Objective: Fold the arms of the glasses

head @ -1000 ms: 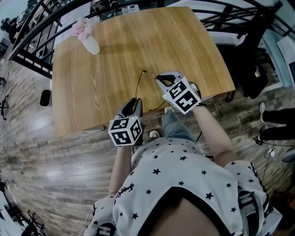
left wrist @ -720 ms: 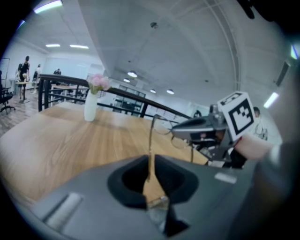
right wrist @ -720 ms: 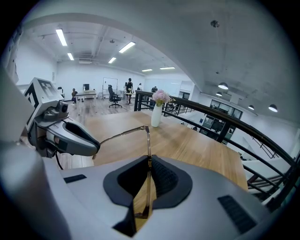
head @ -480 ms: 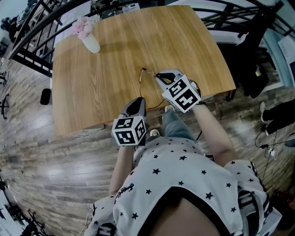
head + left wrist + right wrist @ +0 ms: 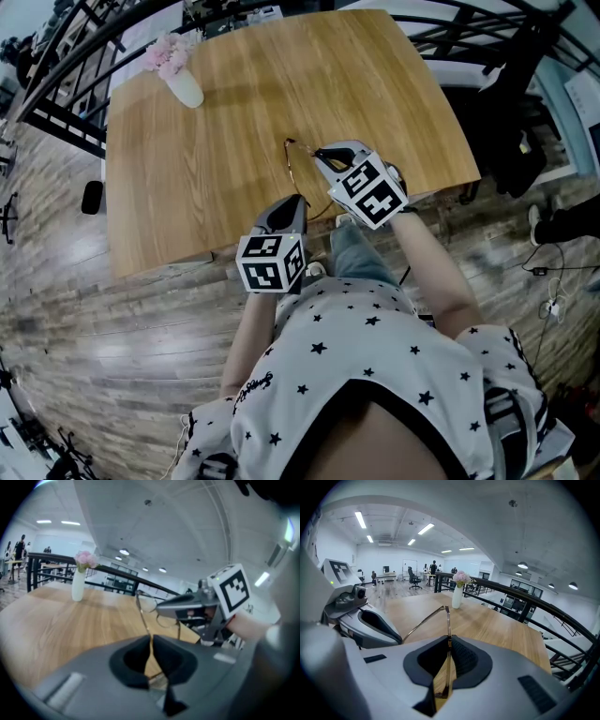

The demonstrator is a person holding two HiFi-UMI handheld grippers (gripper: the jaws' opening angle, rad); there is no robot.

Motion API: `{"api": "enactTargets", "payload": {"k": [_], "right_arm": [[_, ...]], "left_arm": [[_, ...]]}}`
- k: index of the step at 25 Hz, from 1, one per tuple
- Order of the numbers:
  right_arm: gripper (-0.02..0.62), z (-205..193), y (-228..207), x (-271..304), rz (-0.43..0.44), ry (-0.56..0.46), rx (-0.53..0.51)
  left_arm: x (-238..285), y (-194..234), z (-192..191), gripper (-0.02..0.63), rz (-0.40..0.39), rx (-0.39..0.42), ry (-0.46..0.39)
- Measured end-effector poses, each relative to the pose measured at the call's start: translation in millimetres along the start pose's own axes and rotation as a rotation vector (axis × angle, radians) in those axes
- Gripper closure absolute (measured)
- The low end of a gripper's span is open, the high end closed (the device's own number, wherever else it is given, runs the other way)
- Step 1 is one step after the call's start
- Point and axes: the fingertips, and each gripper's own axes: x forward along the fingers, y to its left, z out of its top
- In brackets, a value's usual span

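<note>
Both tilted grippers [image 5: 292, 202] [image 5: 320, 154] hold glasses [image 5: 447, 620] (left just closing)

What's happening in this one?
A person holds a gripper in each hand and works on a pair of glasses over the near edge of a wooden table. The right gripper is shut on the glasses. The left gripper has just been closing its jaws, and they now pinch one arm, which sticks out, not yet folded. A vase stands at the far corner.
</note>
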Motion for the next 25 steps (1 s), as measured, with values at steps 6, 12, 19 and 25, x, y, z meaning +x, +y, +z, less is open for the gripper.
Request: {"api": "enactTargets", "payload": {"k": [6, 12, 19, 25], "right_arm": [[0.563, 5, 4, 6, 0.013, -0.008, -0.002], [0.563, 6, 7, 7, 0.023, 0.003, 0.014], [0.563, 9, 15, 11, 0.05, -0.006, 0.021], [0.563, 11, 23, 13, 0.079, -0.005, 0.019]], "left_arm": [[8, -3, 0, 0.584, -0.031, 0.016, 0.016], [12, -5, 2, 0.584, -0.058, 0.023, 0.029], [17, -13, 6, 0.591, -0.096, 0.045, 0.032], [20, -17, 9, 0.594, -0.116, 0.066, 0.037]]}}
